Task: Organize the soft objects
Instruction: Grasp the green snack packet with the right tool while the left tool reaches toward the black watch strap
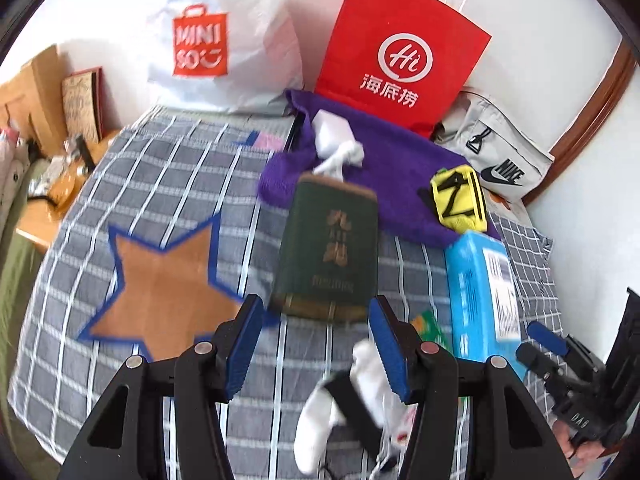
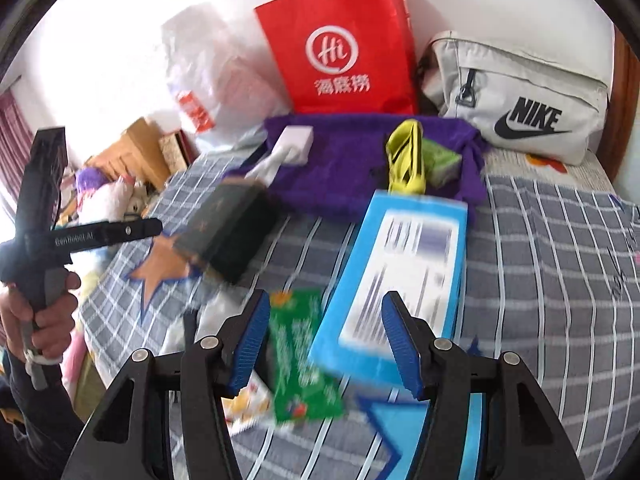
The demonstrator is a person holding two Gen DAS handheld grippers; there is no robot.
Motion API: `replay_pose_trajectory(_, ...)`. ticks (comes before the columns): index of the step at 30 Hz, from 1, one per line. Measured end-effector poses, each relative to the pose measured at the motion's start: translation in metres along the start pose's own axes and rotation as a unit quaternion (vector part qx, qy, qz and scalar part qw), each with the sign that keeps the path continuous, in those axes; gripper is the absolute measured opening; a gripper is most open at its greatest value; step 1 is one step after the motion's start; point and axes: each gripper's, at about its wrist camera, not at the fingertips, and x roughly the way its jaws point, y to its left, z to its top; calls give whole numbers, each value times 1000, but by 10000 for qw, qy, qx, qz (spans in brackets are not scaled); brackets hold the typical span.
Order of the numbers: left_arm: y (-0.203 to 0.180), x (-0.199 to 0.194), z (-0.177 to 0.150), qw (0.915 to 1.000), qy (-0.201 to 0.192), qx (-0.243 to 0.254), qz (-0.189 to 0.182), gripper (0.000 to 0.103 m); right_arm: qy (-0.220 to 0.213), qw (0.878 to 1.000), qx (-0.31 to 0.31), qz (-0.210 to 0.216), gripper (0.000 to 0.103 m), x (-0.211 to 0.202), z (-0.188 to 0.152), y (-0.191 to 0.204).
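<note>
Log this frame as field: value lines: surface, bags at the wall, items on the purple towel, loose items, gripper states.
surface: bed with grey checked sheet
bags: white MINISO bag, red paper bag, grey Nike bag
on purple towel: white bundle, yellow pouch
loose: dark green pack, blue box, white sock, green packet
left gripper: open, empty
right gripper: open, empty
</note>
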Motion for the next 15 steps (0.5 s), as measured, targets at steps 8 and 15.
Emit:
replay_pose_trajectory(8, 22, -9, -42, 9994, -91, -199, 267, 53, 216, 9992, -328, -87, 50, 5, -48, 21)
replay_pose_trajectory(15, 35, 3, -64, 9992, 31, -288, 291, 53, 361, 9986, -386, -41, 50, 36, -63, 17)
